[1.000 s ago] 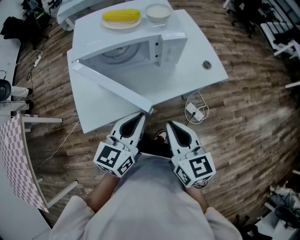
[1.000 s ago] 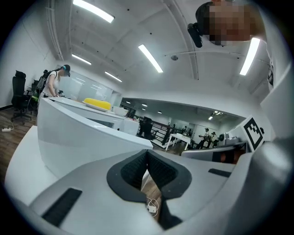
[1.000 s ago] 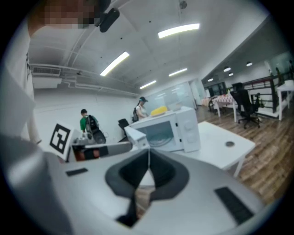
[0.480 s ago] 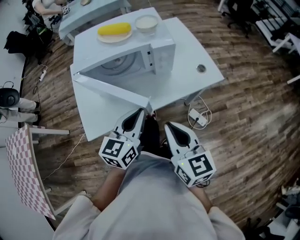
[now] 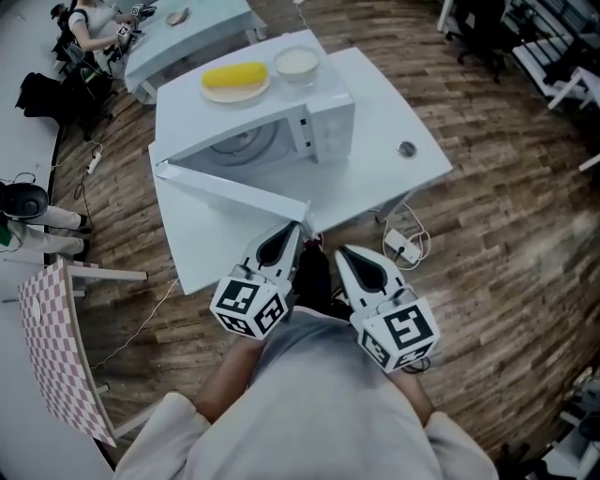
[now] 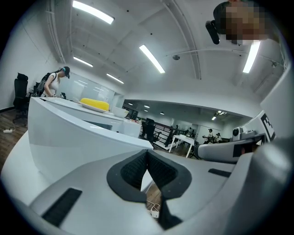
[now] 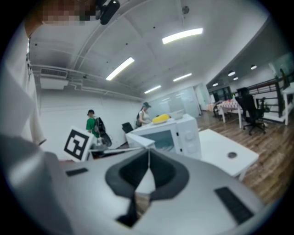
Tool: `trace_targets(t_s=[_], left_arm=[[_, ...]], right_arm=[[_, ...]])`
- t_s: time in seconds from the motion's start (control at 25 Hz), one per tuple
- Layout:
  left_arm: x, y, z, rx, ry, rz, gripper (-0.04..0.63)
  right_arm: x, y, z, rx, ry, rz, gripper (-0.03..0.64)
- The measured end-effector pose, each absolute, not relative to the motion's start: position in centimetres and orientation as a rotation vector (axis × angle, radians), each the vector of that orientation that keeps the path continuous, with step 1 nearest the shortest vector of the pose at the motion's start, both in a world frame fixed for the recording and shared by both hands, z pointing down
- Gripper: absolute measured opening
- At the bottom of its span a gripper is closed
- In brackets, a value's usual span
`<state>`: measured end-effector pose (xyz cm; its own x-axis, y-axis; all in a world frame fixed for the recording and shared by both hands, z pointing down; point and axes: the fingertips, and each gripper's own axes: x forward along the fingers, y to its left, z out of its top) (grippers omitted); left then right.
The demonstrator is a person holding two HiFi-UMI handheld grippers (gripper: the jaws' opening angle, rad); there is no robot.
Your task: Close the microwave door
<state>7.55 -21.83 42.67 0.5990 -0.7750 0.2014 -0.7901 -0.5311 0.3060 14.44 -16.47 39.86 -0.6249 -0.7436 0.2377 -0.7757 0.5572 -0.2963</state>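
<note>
1. Person (image 5: 89,23): upper left corner of the head view, seated at a separate pale table.
2. Chequered panel (image 5: 47,347): lower left of the head view, standing on the wooden floor (image 5: 506,244).
3. Door (image 5: 234,192) of the microwave: swung wide open, running from its hinge at left centre of the head view down to its free corner at centre.
4. Left gripper (image 5: 295,228): centre of the head view, tip just beside the door's free corner; contact cannot be told. Its fingers (image 6: 133,172) are pressed together at the tips with nothing between them.
5. Plate (image 5: 234,91): on the microwave roof, carrying a long yellow food piece (image 5: 234,75).
6. Bowl (image 5: 296,63): white, just right of the plate, also on the roof.
7. Microwave (image 5: 323,117): white, on the white desk (image 5: 394,178), upper centre, cavity exposed.
8. Right gripper (image 5: 341,253): beside the left gripper, below the desk's near edge and apart from it. Fingers (image 7: 163,172) likewise closed on nothing.
9. Cable port (image 5: 406,148): round, in the desk right of the microwave.
10. Power adapter (image 5: 405,246): white, with cord, on the floor below the desk.
</note>
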Motion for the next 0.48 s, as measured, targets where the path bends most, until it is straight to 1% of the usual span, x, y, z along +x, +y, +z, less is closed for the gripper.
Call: trace_targets(t_s=[0.48], left_arm=[[8.7, -24.3, 43.1, 2.450, -1.216, 0.028, 0.020]], right_arm=[[13.4, -19.6, 40.3, 1.280, -2.695, 0.602, 0.023]])
